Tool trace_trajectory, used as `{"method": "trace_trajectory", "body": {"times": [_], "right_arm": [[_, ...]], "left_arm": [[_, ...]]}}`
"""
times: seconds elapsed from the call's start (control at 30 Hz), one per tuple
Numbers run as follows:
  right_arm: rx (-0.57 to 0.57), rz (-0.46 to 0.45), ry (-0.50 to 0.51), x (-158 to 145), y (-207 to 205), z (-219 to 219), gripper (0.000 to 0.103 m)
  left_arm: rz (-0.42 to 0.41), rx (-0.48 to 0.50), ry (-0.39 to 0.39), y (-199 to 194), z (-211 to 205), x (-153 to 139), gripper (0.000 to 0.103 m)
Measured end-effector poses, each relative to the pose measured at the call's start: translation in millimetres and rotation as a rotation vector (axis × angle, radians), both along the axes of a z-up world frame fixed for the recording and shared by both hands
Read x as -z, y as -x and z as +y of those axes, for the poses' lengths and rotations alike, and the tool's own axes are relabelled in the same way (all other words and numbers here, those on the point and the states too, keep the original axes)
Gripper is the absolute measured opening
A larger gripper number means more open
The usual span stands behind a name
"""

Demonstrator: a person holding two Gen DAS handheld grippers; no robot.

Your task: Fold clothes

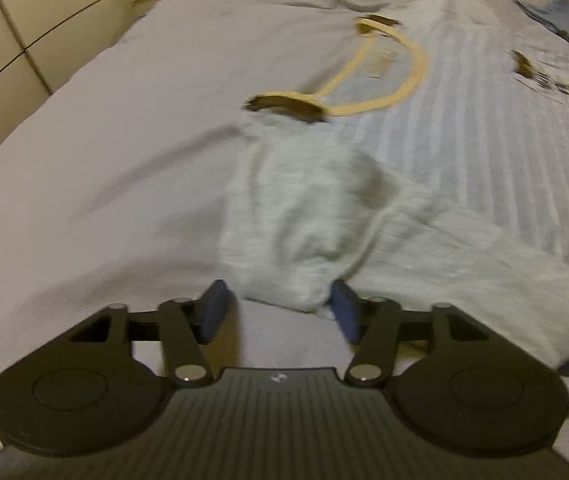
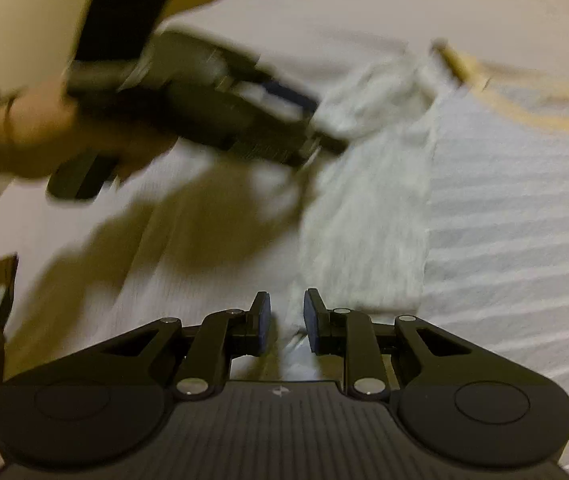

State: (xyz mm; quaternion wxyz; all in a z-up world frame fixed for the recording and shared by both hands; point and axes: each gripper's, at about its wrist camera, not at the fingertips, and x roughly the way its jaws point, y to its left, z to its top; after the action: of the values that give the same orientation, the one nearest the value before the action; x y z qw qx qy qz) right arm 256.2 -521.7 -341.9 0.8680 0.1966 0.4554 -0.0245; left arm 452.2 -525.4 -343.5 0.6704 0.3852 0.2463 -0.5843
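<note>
A pale bed sheet [image 1: 96,152] is seen spread over the whole surface, and every place below is given against the striped T-shirt [image 1: 484,152] lying flat on it.

To the left of the T-shirt, bare wrinkled sheet is shown, with cream cabinet fronts [image 1: 0,40] beyond its far-left edge. The shirt's near sleeve [image 1: 304,216] is folded inward and lies bunched at the shirt's left side. The left gripper [image 1: 280,312] is held at the sleeve's lower end with its blue pads [image 1: 216,308] spread wide apart; the cloth sits between them, resting against the right-hand pad only, so nothing is clamped. Further up the shirt, the tan-trimmed neckline [image 1: 396,72] is seen, with dark brown patches at its two ends. On the shirt's right part a dark printed mark [image 1: 556,84] can be made out, blurred. Beyond the shirt's right edge a blue cloth [image 1: 568,20] lies on the sheet.

In the right wrist view, a person's hand [image 2: 32,136] is seen at the left, gripping the other tool, whose tip meets the sleeve. The folded strip of the shirt [image 2: 364,216] runs down the middle. The right gripper [image 2: 287,316] is held at the strip's lower end, its pads a narrow gap apart; a fold of cloth lies in the gap, but it cannot be told whether it is pinched.
</note>
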Motion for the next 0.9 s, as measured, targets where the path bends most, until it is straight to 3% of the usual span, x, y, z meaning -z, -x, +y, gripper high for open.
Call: {"method": "trace_trajectory", "body": {"times": [0.17,0.27,0.37,0.47,0.53,0.67,0.8,0.9], "right_arm": [[0.005,0.033,-0.015,-1,16,0,0.024],[-0.006,0.032,-0.002,-4,22,1,0.025],[0.002,0.02,0.0,-6,23,1,0.025],[0.002,0.026,-0.005,-2,22,4,0.024],[0.007,0.023,-0.002,-8,34,5,0.024],[0.052,0.02,0.004,-26,58,3,0.024],[0.104,0.021,0.002,-34,80,-6,0.024],[0.124,0.029,0.007,-38,94,-10,0.025]], "left_arm": [[-0.019,-0.008,0.044,8,12,-21,0.045],[0.001,0.059,0.081,25,16,-34,0.045],[0.04,0.138,0.044,36,-4,-24,0.045],[0.059,0.142,-0.012,40,-23,-4,0.045],[0.047,0.124,0.002,45,-23,-7,0.045],[-0.016,0.181,0.044,70,-7,-26,0.045],[0.029,0.205,-0.047,83,-15,-11,0.046],[0.038,0.185,-0.065,96,-12,-13,0.046]]}}
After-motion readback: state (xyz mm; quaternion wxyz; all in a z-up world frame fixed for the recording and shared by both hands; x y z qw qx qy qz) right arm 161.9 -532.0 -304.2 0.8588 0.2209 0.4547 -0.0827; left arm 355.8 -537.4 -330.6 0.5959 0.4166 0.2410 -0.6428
